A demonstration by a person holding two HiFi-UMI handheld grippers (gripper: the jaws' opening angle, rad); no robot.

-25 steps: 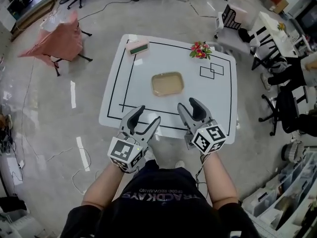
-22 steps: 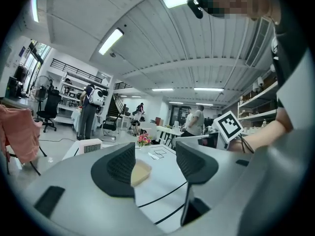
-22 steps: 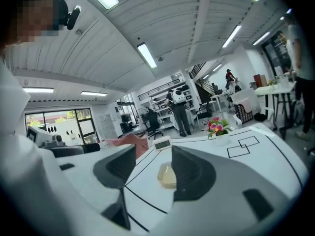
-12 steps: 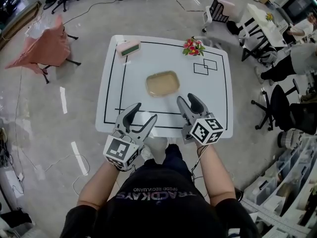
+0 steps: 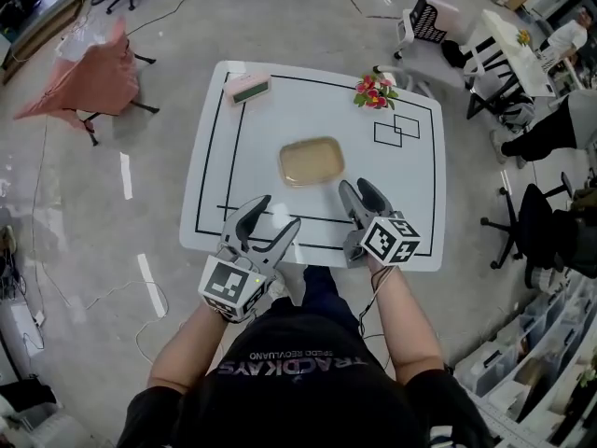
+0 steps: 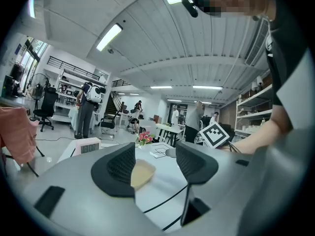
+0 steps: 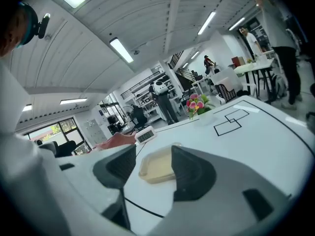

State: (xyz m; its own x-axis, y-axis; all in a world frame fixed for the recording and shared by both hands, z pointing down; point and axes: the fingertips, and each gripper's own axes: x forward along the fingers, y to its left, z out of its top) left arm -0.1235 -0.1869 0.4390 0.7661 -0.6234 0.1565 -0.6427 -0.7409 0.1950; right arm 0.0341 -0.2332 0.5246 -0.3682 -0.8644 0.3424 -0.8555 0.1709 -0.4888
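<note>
A shallow tan tray [image 5: 312, 161] lies near the middle of a white table [image 5: 410, 194] marked with black lines. My left gripper [image 5: 275, 218] hovers open over the table's near edge, left of the tray, with nothing between its jaws. My right gripper [image 5: 359, 192] stands open over the near edge too, just right of the tray and empty. The tray [image 6: 142, 171] shows between the left gripper's [image 6: 155, 163] jaws, farther off. In the right gripper view the tray [image 7: 156, 167] lies beyond my right gripper [image 7: 153, 173].
A pink clock [image 5: 249, 88] stands at the table's far left corner, a small flower bunch [image 5: 375, 92] at the far right, beside two overlapping black squares [image 5: 396, 129]. A chair draped in pink cloth [image 5: 89, 71] stands to the left. Desks, chairs and people fill the right side.
The head view has shifted slightly over the table. In the right gripper view the tray now looks larger and nearer. Both grippers stay open and empty.
</note>
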